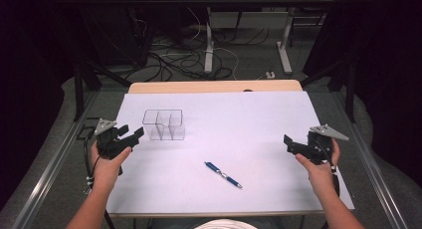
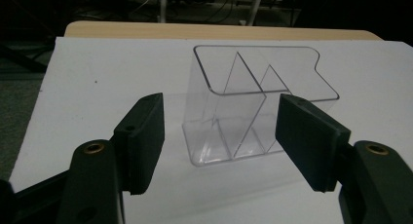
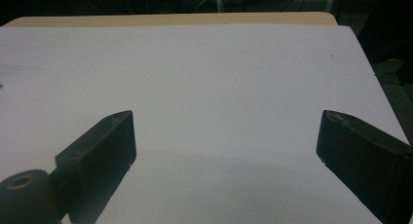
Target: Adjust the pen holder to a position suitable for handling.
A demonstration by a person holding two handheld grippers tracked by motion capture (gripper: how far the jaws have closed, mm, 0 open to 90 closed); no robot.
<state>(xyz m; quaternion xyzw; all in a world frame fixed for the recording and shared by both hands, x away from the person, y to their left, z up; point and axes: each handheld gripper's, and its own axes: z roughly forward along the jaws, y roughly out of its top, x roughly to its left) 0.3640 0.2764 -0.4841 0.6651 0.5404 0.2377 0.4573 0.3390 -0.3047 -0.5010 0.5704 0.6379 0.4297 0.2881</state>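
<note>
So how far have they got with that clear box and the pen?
Nothing looks done yet: the blue pen lies on the white table, apart from the clear divided holder, whose compartments look empty. In hand: the left gripper, jaws open, faces the holder without touching it. The right gripper is open over bare table. Any picking up remains.

I see the white bench point(image 1: 239, 124) lit evenly from overhead, bright against a room that falls nearly black at both sides. The high view is soft and a little grainy. In the gripper views, dim, the tongs cast faint shadows and the clear box point(image 2: 253, 107) catches thin glints along its rim.
</note>
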